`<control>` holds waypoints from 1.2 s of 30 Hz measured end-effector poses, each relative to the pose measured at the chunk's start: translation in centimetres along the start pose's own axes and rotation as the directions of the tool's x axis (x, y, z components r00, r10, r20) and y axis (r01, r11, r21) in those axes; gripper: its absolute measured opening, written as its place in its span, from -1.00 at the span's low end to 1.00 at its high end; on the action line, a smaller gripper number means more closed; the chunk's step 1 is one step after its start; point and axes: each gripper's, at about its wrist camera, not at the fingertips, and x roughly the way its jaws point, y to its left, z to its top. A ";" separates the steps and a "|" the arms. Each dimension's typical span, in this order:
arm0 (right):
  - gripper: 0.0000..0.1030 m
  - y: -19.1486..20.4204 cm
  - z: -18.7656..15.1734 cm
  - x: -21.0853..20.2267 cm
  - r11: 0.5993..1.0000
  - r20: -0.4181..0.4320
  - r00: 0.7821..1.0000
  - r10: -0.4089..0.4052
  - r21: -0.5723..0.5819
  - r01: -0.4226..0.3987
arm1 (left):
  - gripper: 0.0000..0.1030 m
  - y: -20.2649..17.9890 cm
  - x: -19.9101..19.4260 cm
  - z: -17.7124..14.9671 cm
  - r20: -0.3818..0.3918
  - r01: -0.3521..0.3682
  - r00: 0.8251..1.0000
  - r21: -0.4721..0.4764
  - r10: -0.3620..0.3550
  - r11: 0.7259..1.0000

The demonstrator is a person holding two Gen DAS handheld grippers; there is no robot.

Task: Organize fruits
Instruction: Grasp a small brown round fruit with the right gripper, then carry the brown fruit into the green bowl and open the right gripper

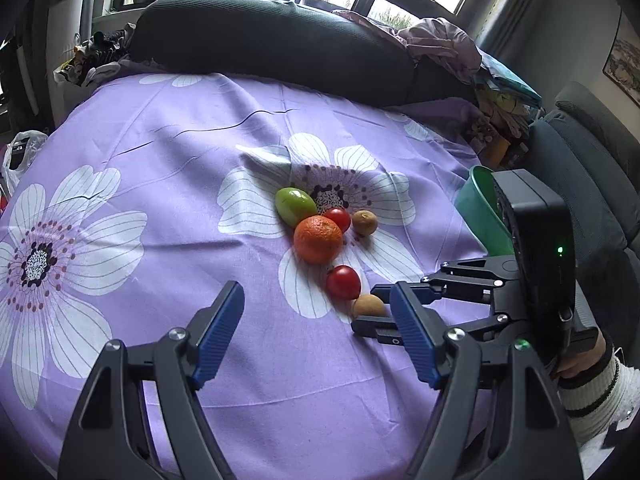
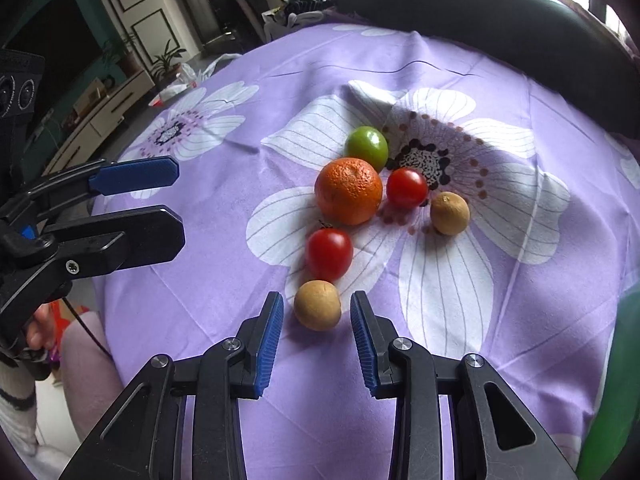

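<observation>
Six fruits lie clustered on the purple floral cloth [image 2: 200, 320]: one orange [image 2: 348, 191], one green fruit [image 2: 367, 147], two tomatoes [image 2: 329, 254] [image 2: 407, 188] and two brown longans [image 2: 317, 305] [image 2: 450, 213]. The right gripper [image 2: 317, 344] stands with fingers apart just before the nearer longan, not touching; the left gripper [image 1: 318, 336] gapes wide, empty. One green bowl [image 1: 480, 208] sits right

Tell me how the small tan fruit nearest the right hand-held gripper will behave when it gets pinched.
The near tan fruit looks round, so it may roll on the cloth if nudged off-centre. Its matte skin probably grips the ribbed pads. It touches the near tomato, which may shift too.
</observation>
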 end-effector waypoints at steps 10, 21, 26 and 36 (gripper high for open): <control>-0.47 -2.1 -1.8 -1.7 0.999 0.023 1.000 0.008 0.048 -0.009 | 0.28 -3.6 3.1 0.7 -0.077 0.017 0.997 0.122 -0.007 0.992; -0.47 -5.4 -5.1 -5.7 0.983 0.116 0.993 0.012 0.178 -0.032 | -0.16 -4.3 8.9 0.8 -0.221 -0.100 0.967 0.147 0.131 0.984; -0.47 -5.6 -5.4 -6.3 0.981 0.143 0.990 0.016 0.188 -0.043 | -0.45 -4.2 9.5 0.7 -0.213 -0.112 0.966 0.156 0.145 0.981; -0.47 -5.6 -5.4 -6.9 0.979 0.178 0.984 0.019 0.199 -0.054 | -0.46 -5.3 7.7 0.7 -0.168 -0.084 0.980 0.132 0.106 0.988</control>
